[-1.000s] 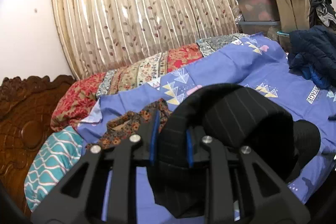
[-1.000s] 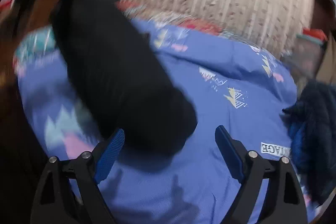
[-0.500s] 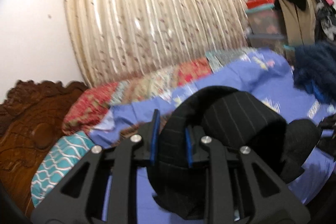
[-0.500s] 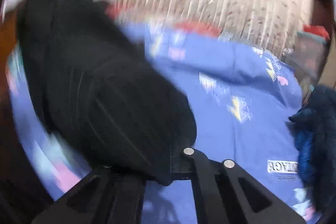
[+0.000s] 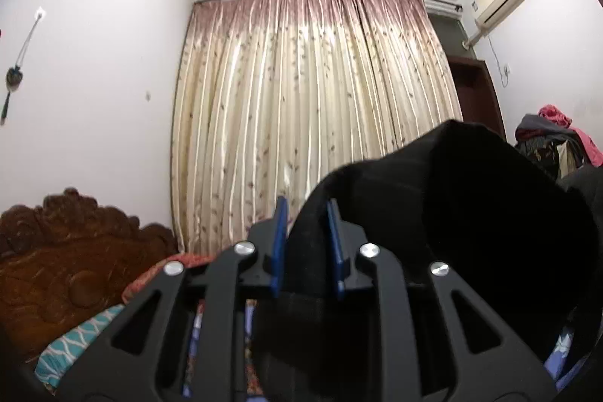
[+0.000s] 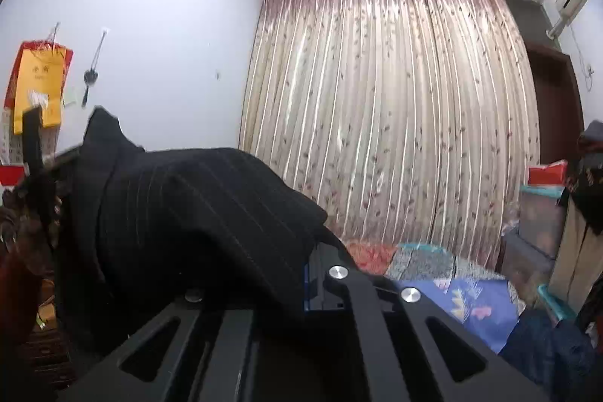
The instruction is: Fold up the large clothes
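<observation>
A black pinstriped garment (image 5: pixel 452 213) is held up off the bed by both grippers. My left gripper (image 5: pixel 307 243) is shut on a fold of it between the blue pads (image 5: pixel 279 243); the cloth bulges up and to the right. In the right wrist view the same garment (image 6: pixel 196 213) drapes over my right gripper (image 6: pixel 286 285), which is shut on it; only the right blue pad (image 6: pixel 311 285) shows, the left finger is covered. Both cameras tilt up toward the curtain.
A floral cream curtain (image 5: pixel 312 123) fills the far wall. A carved wooden headboard (image 5: pixel 71 270) and teal pillow (image 5: pixel 75 345) lie lower left. The blue bedsheet (image 6: pixel 478 304), storage boxes (image 6: pixel 539 213) and a dark blue jacket (image 6: pixel 546 353) are at the right.
My right gripper closed on the black garment. Both grippers then lifted and tilted upward, raising the garment off the bed; the view swung from the bedsheet to the curtain and ceiling.
</observation>
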`<state>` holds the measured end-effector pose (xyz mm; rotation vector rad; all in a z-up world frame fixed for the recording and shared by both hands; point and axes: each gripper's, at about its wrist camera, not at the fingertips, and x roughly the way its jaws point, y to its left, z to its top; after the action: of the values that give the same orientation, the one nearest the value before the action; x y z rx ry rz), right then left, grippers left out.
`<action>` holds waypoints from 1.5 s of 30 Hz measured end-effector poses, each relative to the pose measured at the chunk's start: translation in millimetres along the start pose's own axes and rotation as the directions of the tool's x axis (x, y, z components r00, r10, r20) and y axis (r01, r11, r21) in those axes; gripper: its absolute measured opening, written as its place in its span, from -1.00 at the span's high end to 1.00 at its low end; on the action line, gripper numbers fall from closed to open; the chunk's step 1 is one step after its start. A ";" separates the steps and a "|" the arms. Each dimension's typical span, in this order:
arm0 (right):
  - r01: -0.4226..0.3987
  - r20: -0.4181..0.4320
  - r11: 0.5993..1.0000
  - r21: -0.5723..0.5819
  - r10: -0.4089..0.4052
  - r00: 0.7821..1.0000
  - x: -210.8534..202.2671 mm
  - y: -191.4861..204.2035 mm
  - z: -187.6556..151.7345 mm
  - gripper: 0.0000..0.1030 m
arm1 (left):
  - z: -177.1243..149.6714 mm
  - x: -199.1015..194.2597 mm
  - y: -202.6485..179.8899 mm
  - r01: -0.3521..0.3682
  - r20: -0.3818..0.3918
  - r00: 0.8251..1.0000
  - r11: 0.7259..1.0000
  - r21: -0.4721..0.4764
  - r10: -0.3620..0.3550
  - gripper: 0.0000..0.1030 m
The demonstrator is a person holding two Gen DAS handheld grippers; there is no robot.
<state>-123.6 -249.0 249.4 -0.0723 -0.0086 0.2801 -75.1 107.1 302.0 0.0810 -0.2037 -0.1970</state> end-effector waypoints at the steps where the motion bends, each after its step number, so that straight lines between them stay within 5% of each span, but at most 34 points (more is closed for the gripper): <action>1: 0.001 -0.001 1.000 0.003 -0.001 1.000 -3.6 0.1 4.9 0.64 | 5.2 0.4 -1.0 -0.003 0.020 1.000 1.000 0.004 0.003 0.75; 4: 0.006 -0.055 0.999 0.032 -0.004 0.998 4.2 -9.1 -0.7 0.64 | 19.9 3.7 -0.9 -0.026 0.071 0.997 1.000 -0.015 0.027 0.91; 8: 0.086 -0.177 0.996 0.031 -0.079 0.981 23.9 -23.3 -42.2 0.64 | 7.2 50.7 -15.3 0.054 -0.021 0.998 0.997 -0.046 -0.055 0.91; 10: 0.151 -0.271 0.987 0.046 -0.133 0.953 54.8 -48.2 -78.4 0.64 | -23.2 91.1 -38.7 0.073 -0.117 0.990 0.997 -0.012 -0.074 0.91; 12: 0.249 -0.421 0.962 0.110 -0.181 0.889 105.5 -99.6 -138.2 0.64 | -62.5 123.9 -56.3 0.078 -0.228 0.971 0.997 0.009 -0.074 0.91; 14: 0.376 -0.531 0.923 0.076 -0.282 0.799 150.5 -143.0 -197.5 0.64 | -120.8 153.4 -74.6 0.125 -0.393 0.912 0.992 0.005 -0.113 0.91; 16: 0.497 -0.634 0.867 0.028 -0.369 0.680 189.8 -192.6 -264.3 0.64 | -179.7 165.0 -89.8 0.159 -0.538 0.832 0.987 -0.004 -0.136 0.91; 18: 0.588 -0.714 0.804 0.088 -0.361 0.600 205.9 -236.0 -319.7 0.64 | -246.4 152.4 -110.9 0.240 -0.663 0.725 0.971 -0.011 -0.187 0.90; 19: 0.634 -0.747 0.759 0.147 -0.335 0.574 208.0 -259.4 -346.8 0.64 | -271.5 142.4 -120.2 0.271 -0.700 0.688 0.963 0.003 -0.191 0.90; 22: 0.707 -0.811 0.664 0.246 -0.259 0.525 206.3 -294.7 -399.2 0.64 | -344.9 95.0 -155.1 0.435 -0.802 0.559 0.898 0.065 -0.212 0.88; 24: 0.715 -0.807 0.636 0.290 -0.238 0.540 197.3 -300.8 -414.2 0.63 | -380.9 60.9 -176.2 0.549 -0.845 0.475 0.833 0.066 -0.246 0.84; 26: 0.715 -0.803 0.642 0.278 -0.253 0.539 188.6 -297.4 -411.0 0.49 | -404.2 43.3 -191.5 0.615 -0.862 0.421 0.788 0.044 -0.280 0.67; 29: 0.685 -0.797 0.691 0.230 -0.270 0.540 179.6 -287.3 -399.7 0.31 | -407.5 26.1 -213.9 0.691 -0.847 0.400 0.723 0.027 -0.350 0.15; 33: 0.643 -0.782 0.747 0.169 -0.295 0.549 170.9 -275.3 -380.8 -0.17 | -387.0 22.8 -243.2 0.750 -0.781 0.428 0.661 0.026 -0.455 -0.77; 37: 0.581 -0.795 0.809 0.087 -0.296 0.530 174.5 -263.2 -377.7 -0.53 | -390.8 43.7 -279.6 0.777 -0.785 0.441 0.623 0.091 -0.435 -0.81; 38: 0.574 -0.799 0.815 0.073 -0.296 0.523 176.0 -262.0 -379.7 -0.58 | -394.2 50.8 -286.4 0.770 -0.796 0.438 0.631 0.094 -0.417 -0.70; 41: 0.576 -0.826 0.814 0.067 -0.278 0.490 181.0 -266.0 -392.2 -0.66 | -409.5 78.8 -294.7 0.751 -0.839 0.370 0.660 0.018 -0.399 0.57; 42: 0.578 -0.839 0.812 0.079 -0.259 0.479 183.2 -269.4 -398.9 -0.66 | -411.7 91.3 -290.0 0.722 -0.845 0.357 0.692 -0.021 -0.399 0.72; 45: 0.590 -0.873 0.796 0.139 -0.183 0.452 191.1 -279.8 -417.4 -0.66 | -409.1 113.7 -270.3 0.621 -0.841 0.389 0.782 -0.062 -0.376 0.76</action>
<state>144.9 -493.6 -147.0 0.2540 1.0107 -0.2793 69.2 -155.6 -102.4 0.5105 0.7934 -0.7397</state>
